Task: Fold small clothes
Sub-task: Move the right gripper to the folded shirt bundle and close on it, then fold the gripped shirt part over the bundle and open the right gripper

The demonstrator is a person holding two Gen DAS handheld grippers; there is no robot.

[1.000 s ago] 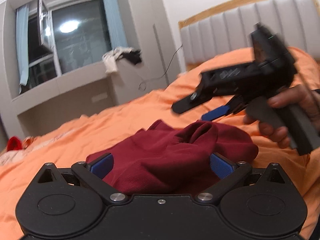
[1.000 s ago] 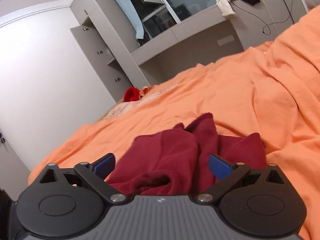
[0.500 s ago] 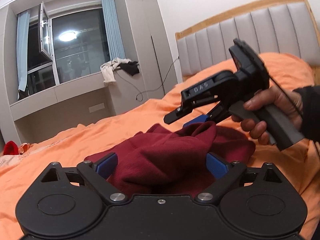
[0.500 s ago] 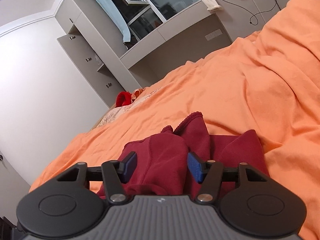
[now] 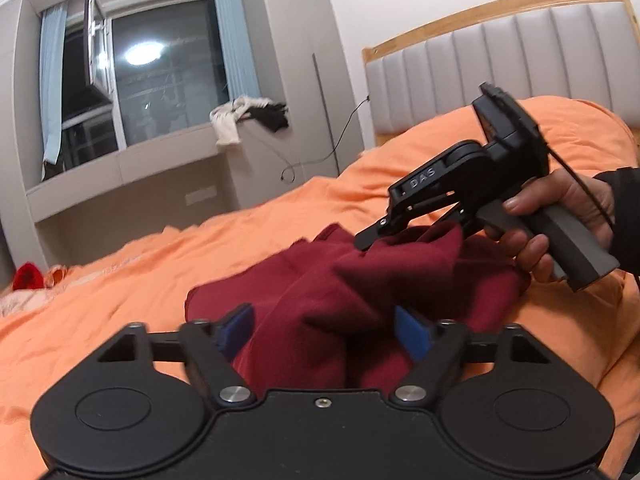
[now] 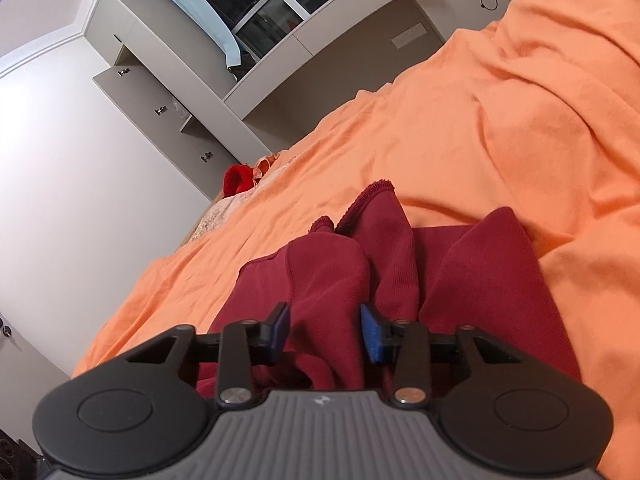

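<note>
The dark red garment [image 5: 360,288] is lying crumpled on the orange bedsheet [image 5: 120,280], bunched into several folds, with a hemmed edge [image 6: 372,196] pointing away in the right wrist view.

Left gripper [image 5: 324,332]: its blue pads [image 5: 412,336] are standing apart on either side of a raised ridge of the garment. Cloth is filling the gap between them, but the fingers are not pressing on it; the jaws are reading as open. Slight motion blur is showing on the left pad.

Right gripper [image 6: 325,330]: its blue pads [image 6: 372,336] are sitting closer together, with a fold of the garment passing up between them. The cloth appears to be touching both pads, so the fingers are pinching that fold. In the left wrist view the same gripper [image 5: 416,236] is showing from the side, tilted down, its tips buried in the top of a lifted peak of cloth. The person's right hand [image 5: 560,216] is wrapping the grey handle.

Background: a window [image 5: 160,80] with pale blue curtains, a grey padded headboard [image 5: 500,72] with a wooden frame, clothes draped on the ledge [image 5: 248,116], and a red item [image 6: 236,180] lying at the far edge of the bed.
</note>
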